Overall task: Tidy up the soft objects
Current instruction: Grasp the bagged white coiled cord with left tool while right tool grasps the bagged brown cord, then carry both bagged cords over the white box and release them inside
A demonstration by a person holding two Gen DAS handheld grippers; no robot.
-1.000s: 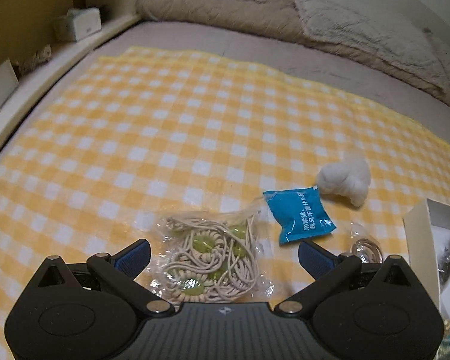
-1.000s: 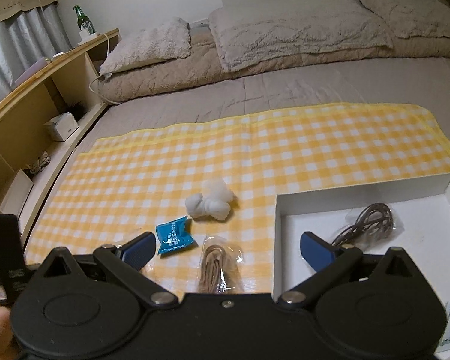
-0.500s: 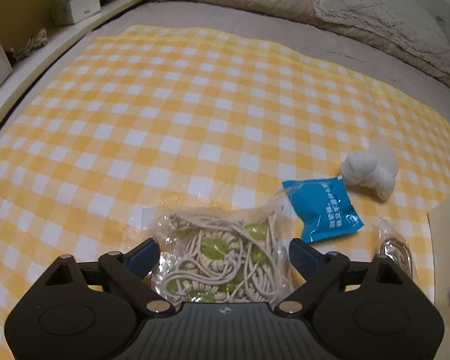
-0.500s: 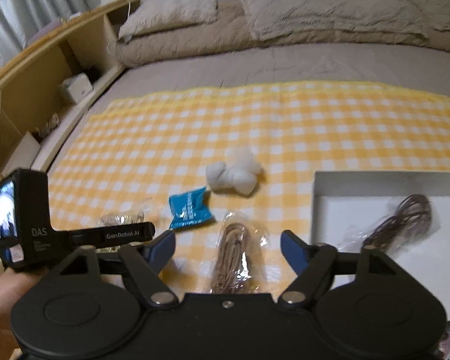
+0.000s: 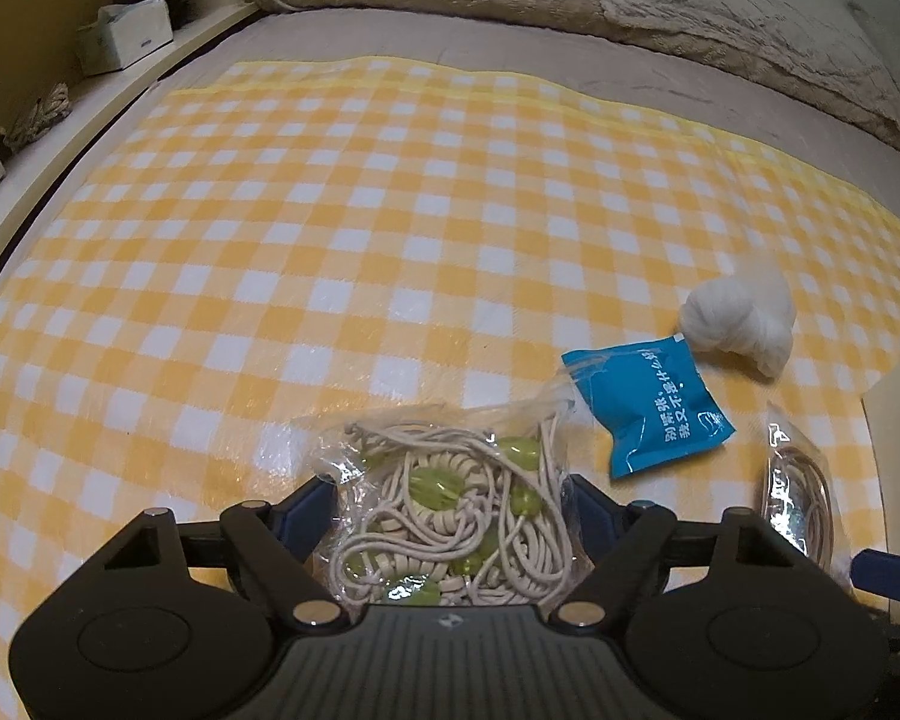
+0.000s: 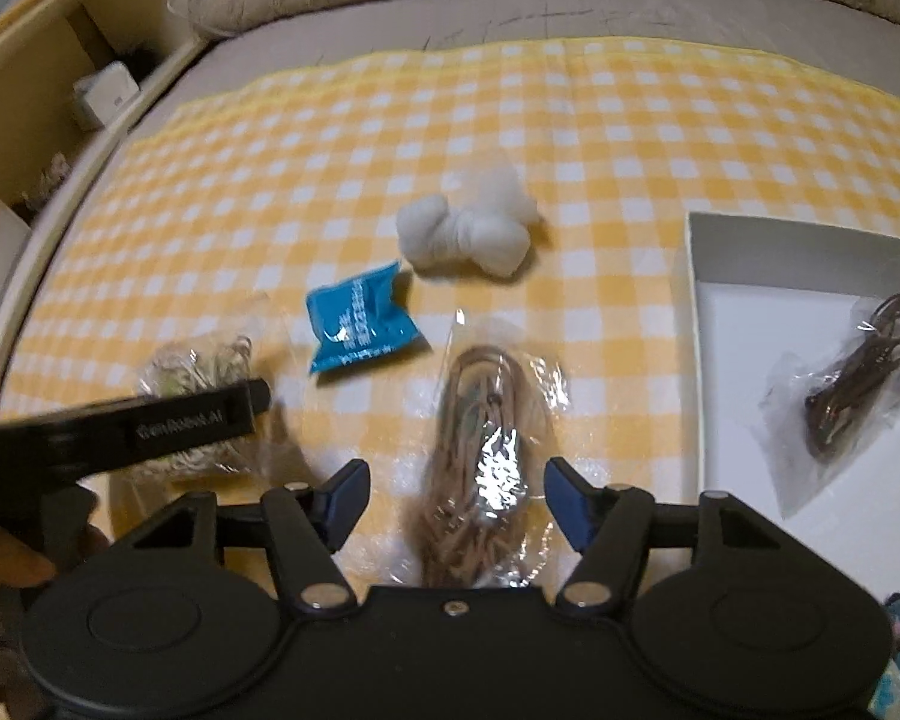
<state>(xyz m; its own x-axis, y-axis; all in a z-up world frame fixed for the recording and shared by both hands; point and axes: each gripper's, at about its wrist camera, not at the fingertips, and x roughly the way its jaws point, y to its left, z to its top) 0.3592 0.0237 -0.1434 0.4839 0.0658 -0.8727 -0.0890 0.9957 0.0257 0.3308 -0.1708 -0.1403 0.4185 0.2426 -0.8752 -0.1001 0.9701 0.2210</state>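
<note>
A clear plastic bag of cream cord and green beads [image 5: 450, 504] lies low in the centre of the left wrist view, on a yellow-and-white checked cloth [image 5: 330, 228]. The left gripper [image 5: 450, 501] sits around this bag, its blue-tipped fingers [image 5: 312, 504] touching the bag's two sides; whether they press it firmly cannot be told. To the right of the bag lies a blue sachet [image 5: 648, 408] with white lettering, and just beyond that, toward the right edge, a white cotton bundle [image 5: 738, 324]. In the right wrist view, a clear bag of tan cord [image 6: 480, 450] lies in the lower centre, between the spread fingers of the right gripper [image 6: 456, 501], which stand apart on either side without touching it. At the right of that frame a white box [image 6: 696, 276] rests on the cloth, holding a clear bag of dark brown cord [image 6: 858, 378]. Beyond the cloth, across the top of both views, beige bedding [image 5: 690, 6] is heaped, and a wooden shelf [image 6: 24, 90] runs along the upper left.
</note>
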